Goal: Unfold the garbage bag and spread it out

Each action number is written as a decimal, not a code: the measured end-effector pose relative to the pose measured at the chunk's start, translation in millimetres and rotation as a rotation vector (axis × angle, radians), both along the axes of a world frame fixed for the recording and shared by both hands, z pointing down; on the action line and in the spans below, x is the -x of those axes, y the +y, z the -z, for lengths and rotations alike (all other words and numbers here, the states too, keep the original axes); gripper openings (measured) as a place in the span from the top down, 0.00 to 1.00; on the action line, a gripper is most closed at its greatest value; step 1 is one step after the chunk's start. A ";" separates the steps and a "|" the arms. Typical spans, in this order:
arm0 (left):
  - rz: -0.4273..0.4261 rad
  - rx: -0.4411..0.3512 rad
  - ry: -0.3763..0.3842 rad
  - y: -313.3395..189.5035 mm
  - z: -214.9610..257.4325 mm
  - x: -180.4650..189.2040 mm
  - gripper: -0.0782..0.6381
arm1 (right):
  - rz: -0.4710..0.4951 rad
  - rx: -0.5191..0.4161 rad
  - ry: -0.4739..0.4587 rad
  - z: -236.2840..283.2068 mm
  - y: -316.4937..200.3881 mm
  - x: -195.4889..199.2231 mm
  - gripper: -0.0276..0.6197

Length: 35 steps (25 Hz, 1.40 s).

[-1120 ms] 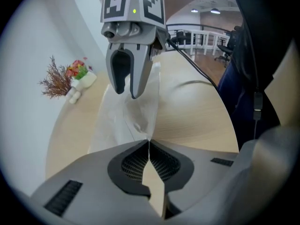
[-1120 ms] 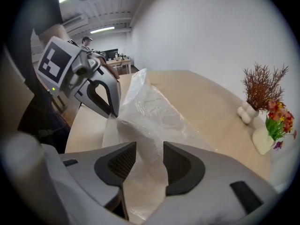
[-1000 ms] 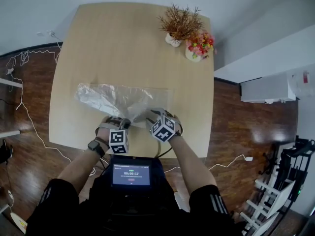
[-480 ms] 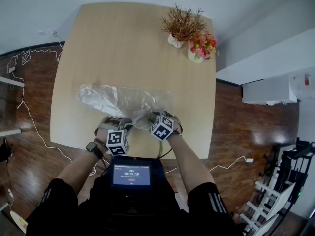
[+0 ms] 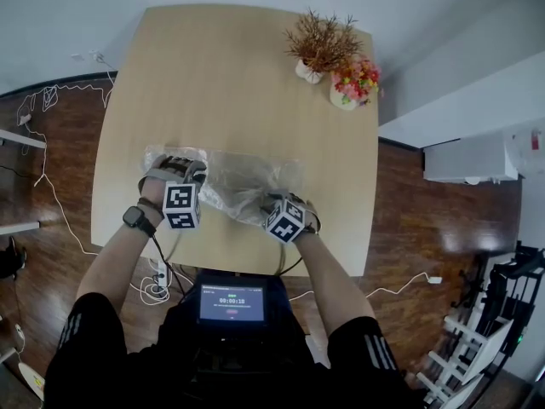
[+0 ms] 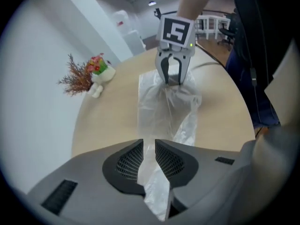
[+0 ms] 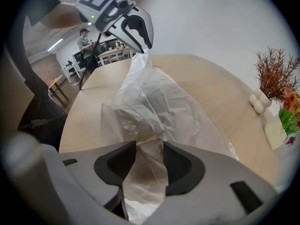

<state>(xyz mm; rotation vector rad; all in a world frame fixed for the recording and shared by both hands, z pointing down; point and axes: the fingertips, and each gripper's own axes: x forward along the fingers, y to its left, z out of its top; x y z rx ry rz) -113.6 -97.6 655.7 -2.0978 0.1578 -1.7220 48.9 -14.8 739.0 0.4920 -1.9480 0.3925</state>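
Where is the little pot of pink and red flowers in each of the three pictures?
Head view: flower pot at the far right corner of the table, upper right of centre.
Left gripper view: flower pot at mid-left, beyond the garbage bag.
Right gripper view: flower pot at the right edge.
Shared landmark: the dried brown plant right beside it in all three.

Garbage bag [image 5: 237, 180] lies on the table [image 5: 230, 75] between left tool [image 5: 175, 164] and right tool [image 5: 278, 201]; plants [image 5: 328, 48] behind.

Head view: steep overhead. Gripper views: close, facing each other, sharing garbage bag [image 5: 238, 177].
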 end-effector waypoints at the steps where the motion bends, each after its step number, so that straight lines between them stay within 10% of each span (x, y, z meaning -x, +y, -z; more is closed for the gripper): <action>1: -0.013 0.016 -0.039 -5.8 -4.4 9.6 0.78 | 0.000 -0.001 0.000 0.6 -0.2 0.4 0.62; 7: -0.042 0.260 -0.229 2.5 -38.8 59.3 0.59 | -0.005 0.001 -0.004 1.6 1.2 2.3 0.62; 17: -0.009 0.355 -0.277 -3.3 -67.8 83.3 0.58 | -0.012 0.007 -0.011 1.7 1.9 3.9 0.62; 26: -0.007 0.325 -0.240 1.4 -68.8 85.3 0.89 | -0.025 0.006 -0.013 1.4 0.9 2.2 0.62; 35: -0.022 0.242 -0.195 9.2 -56.1 98.3 0.89 | -0.019 -0.005 0.017 -0.1 2.3 0.3 0.62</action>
